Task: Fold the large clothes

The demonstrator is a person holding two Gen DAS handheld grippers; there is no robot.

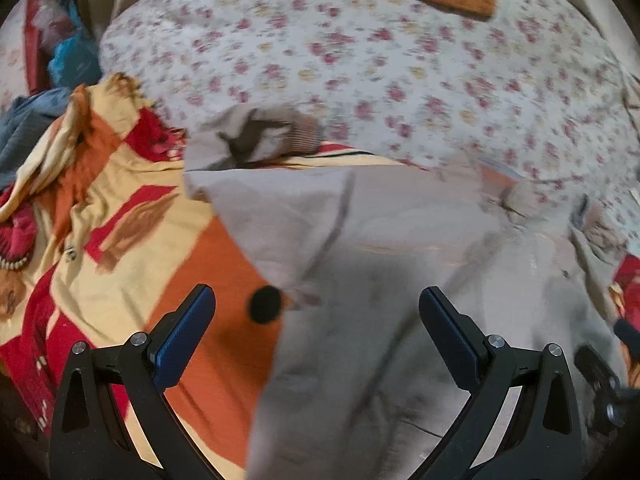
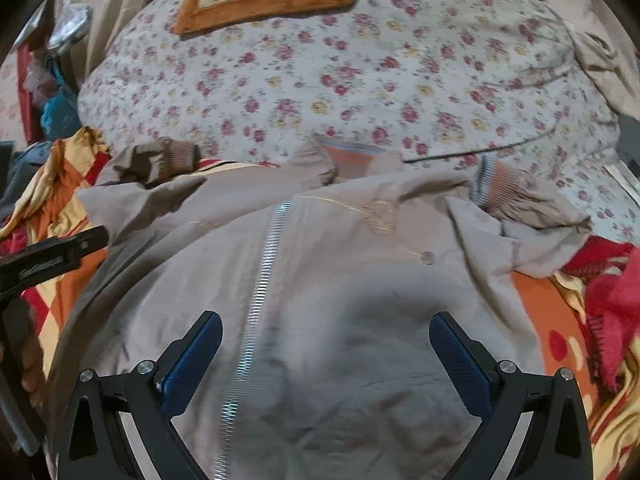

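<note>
beige jacket [image 2: 340, 280] on patterned blanket [image 1: 100, 220] — claws agape.

Left gripper [image 1: 317, 302] and right gripper [image 2: 325, 326], both with jaws spread wide, empty, pointing forward and down.

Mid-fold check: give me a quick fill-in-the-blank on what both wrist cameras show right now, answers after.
1. The beige jacket lies spread out with its silver ____ running down the front.
2. Both the left gripper and the right gripper hover over the jacket with their fingers ____.
3. The bedsheet beyond the jacket has a ____ print.
4. The blanket under the jacket is orange, red and ____.

Missing words: zipper; open; floral; yellow
</note>
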